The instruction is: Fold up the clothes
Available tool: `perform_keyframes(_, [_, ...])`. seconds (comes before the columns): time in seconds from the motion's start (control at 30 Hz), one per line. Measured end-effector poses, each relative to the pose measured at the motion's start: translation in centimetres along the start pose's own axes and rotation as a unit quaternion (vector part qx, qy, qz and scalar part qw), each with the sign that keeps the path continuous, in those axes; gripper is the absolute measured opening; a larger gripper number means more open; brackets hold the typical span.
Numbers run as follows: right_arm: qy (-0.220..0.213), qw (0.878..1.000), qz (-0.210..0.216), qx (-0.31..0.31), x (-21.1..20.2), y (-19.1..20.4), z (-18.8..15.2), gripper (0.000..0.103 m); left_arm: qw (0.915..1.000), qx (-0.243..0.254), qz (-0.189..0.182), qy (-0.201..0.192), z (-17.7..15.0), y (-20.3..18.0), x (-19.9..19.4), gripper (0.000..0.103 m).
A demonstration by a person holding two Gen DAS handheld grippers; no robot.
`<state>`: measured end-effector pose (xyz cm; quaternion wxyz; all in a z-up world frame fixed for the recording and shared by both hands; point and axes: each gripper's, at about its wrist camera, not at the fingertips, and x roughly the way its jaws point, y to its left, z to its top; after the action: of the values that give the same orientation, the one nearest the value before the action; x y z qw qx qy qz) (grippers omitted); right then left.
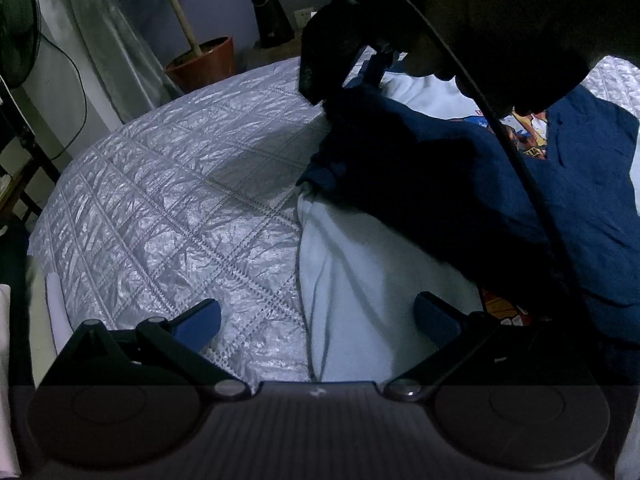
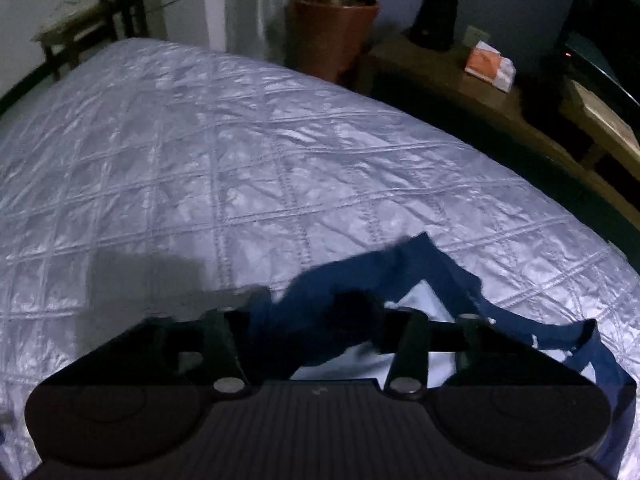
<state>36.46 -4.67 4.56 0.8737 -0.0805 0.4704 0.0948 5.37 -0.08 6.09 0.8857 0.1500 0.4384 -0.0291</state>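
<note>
A dark blue garment [image 1: 460,184] lies bunched up on top of a pale blue shirt [image 1: 372,280], and both lie on the bed's shiny quilted cover [image 1: 180,200]. A bright cartoon print [image 1: 532,132] on the pale shirt peeks out between the blue folds. The right gripper [image 2: 320,328] is pinched tight on the blue garment — in its own view the dark cloth is squeezed between its two black arms and trails off to the right as a thin strip [image 2: 540,328] across the cover. In the left wrist view that same gripper [image 1: 344,80] comes down from above onto the far end of the blue cloth. The left gripper [image 1: 318,322] is wide apart and holds nothing — one blue fingertip [image 1: 200,322] hangs above the cover, and the other one [image 1: 436,320] hangs above the pale shirt, whose edge runs between them. Past the bed stands a brown plant pot [image 2: 332,28] with a thin trunk in it. Near it a black speaker [image 2: 438,8] and a small orange pack [image 2: 490,66] sit on a low wooden shelf [image 2: 460,88]. A black fan [image 1: 16,32] stands far off to the left
</note>
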Motion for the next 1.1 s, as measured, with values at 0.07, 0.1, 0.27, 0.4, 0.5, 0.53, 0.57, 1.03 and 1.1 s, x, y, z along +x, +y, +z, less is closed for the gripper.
perform_keyframes(0.07, [-0.016,0.999,0.013,0.029,-0.3,-0.9,0.0,0.003,1.0,0.0,0.001,-0.001,0.0,0.0,0.0,0.103])
perform_keyframes(0.1, [-0.028,0.998,0.028,0.049,-0.5,-1.4,0.1,0.003,1.0,-0.001,0.002,-0.002,-0.1,-0.1,0.0,0.103])
perform_keyframes(0.27, [-0.14,0.964,0.162,0.157,-2.8,-4.6,1.2,0.003,0.9999,0.001,0.007,-0.008,-0.1,-0.5,0.0,0.103])
perform_keyframes(0.4, [-0.171,0.925,0.215,0.264,-2.6,-7.7,-0.3,0.004,0.9999,0.001,0.007,-0.008,-0.1,-0.6,0.0,0.103])
perform_keyframes(0.5, [-0.125,0.932,0.169,0.295,-1.1,-9.0,-1.9,0.015,0.9999,0.002,0.007,-0.009,-0.2,-0.6,-0.1,0.103])
perform_keyframes(0.53, [-0.114,0.94,0.141,0.289,-0.9,-9.1,-2.4,0.015,0.9999,0.002,0.007,-0.009,-0.2,-0.6,-0.2,0.103])
perform_keyframes(0.57, [-0.111,0.947,0.117,0.278,-1.0,-9.0,-2.9,0.015,0.9999,0.001,0.006,-0.009,-0.2,-0.6,-0.2,0.103])
perform_keyframes(1.03, [-0.076,0.994,0.048,0.059,-1.6,-0.3,-2.0,0.004,0.9998,0.01,0.012,-0.015,-0.1,-0.8,-0.7,0.103])
perform_keyframes(1.1, [-0.09,0.985,0.075,0.127,-2.0,-2.0,-2.9,0.004,0.9998,0.008,0.009,-0.014,-0.1,-0.7,-0.7,0.103])
